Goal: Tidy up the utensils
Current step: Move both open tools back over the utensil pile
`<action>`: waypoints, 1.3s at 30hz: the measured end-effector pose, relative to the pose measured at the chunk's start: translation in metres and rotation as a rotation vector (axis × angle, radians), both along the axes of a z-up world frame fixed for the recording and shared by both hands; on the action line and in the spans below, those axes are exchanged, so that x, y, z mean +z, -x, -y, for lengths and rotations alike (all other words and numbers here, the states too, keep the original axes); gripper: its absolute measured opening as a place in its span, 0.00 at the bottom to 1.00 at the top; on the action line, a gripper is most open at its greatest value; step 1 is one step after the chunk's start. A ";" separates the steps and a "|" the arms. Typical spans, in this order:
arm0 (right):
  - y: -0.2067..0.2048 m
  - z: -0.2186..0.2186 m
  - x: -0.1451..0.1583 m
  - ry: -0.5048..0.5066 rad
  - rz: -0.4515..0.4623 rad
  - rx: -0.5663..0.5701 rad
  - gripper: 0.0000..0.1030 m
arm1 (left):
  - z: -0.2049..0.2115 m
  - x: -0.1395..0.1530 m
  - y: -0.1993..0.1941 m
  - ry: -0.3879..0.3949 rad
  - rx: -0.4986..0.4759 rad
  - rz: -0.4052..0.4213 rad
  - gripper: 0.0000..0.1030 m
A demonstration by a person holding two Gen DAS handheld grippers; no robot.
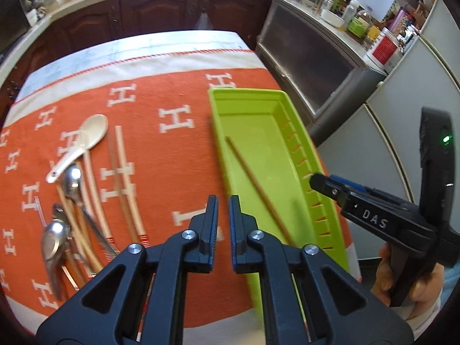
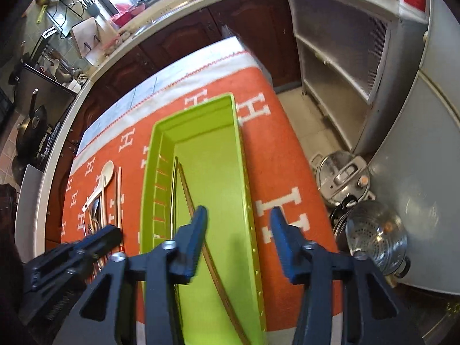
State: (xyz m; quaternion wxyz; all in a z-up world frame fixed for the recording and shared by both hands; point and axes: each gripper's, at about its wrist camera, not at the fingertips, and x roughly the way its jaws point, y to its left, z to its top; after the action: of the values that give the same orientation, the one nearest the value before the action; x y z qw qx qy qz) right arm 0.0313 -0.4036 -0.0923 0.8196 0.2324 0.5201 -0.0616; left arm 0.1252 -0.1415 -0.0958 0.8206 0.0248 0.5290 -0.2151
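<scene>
Utensils: most lie loose on the orange cloth [image 1: 178,155] toward the table's left edge. Green tray [image 1: 258,143] sits along the right edge, lengthwise. One chopstick [image 1: 256,187] lies slantwise inside it; the right wrist view hints at a second against the tray wall, can't confirm. Pile on the left: pale chopsticks [image 1: 123,178], white ceramic spoon [image 1: 83,143], two metal spoons [image 1: 72,181], overlapping.

My right gripper [image 2: 238,215] hangs over the tray, fingers wide apart, empty. My left gripper [image 1: 222,210] hangs over cloth just beside the tray's left rim, fingers nearly together, a narrow gap, nothing between.

Risk, my judgement: picking from the tangle may drag neighbours; a thin chopstick could slip or pivot out.

Pile's near end blurred, partly cut off by the gripper body.
</scene>
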 end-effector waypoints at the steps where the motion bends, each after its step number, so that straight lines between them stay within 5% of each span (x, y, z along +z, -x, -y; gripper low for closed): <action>1: -0.002 -0.001 -0.007 -0.012 -0.013 0.008 0.27 | -0.008 0.001 -0.001 -0.001 0.013 0.001 0.04; 8: -0.006 -0.010 -0.031 -0.018 -0.035 -0.011 0.11 | -0.068 0.008 0.000 -0.032 0.116 0.031 0.04; 19: -0.009 -0.031 -0.030 -0.027 -0.068 -0.009 0.11 | -0.137 0.018 0.018 -0.094 0.244 0.080 0.04; 24: -0.002 -0.040 -0.011 0.052 -0.055 -0.022 0.13 | -0.155 0.029 0.033 -0.130 0.261 0.140 0.04; 27: 0.006 -0.050 0.006 0.062 -0.031 -0.014 0.20 | -0.164 0.036 0.044 -0.143 0.264 0.171 0.08; 30: 0.015 -0.068 0.025 0.064 0.017 0.006 0.38 | -0.171 0.042 0.054 -0.143 0.264 0.199 0.18; 34: 0.021 -0.098 0.051 0.053 0.090 0.052 0.42 | -0.181 0.053 0.065 -0.139 0.271 0.240 0.32; 39: 0.024 -0.137 0.070 0.034 0.122 0.119 0.51 | -0.192 0.067 0.076 -0.122 0.278 0.272 0.33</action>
State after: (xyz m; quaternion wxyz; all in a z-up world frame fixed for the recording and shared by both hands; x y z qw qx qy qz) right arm 0.0075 -0.2671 -0.0222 0.8558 0.1903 0.4810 -0.0072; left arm 0.0491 0.0503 -0.0289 0.9032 0.0300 0.4237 -0.0619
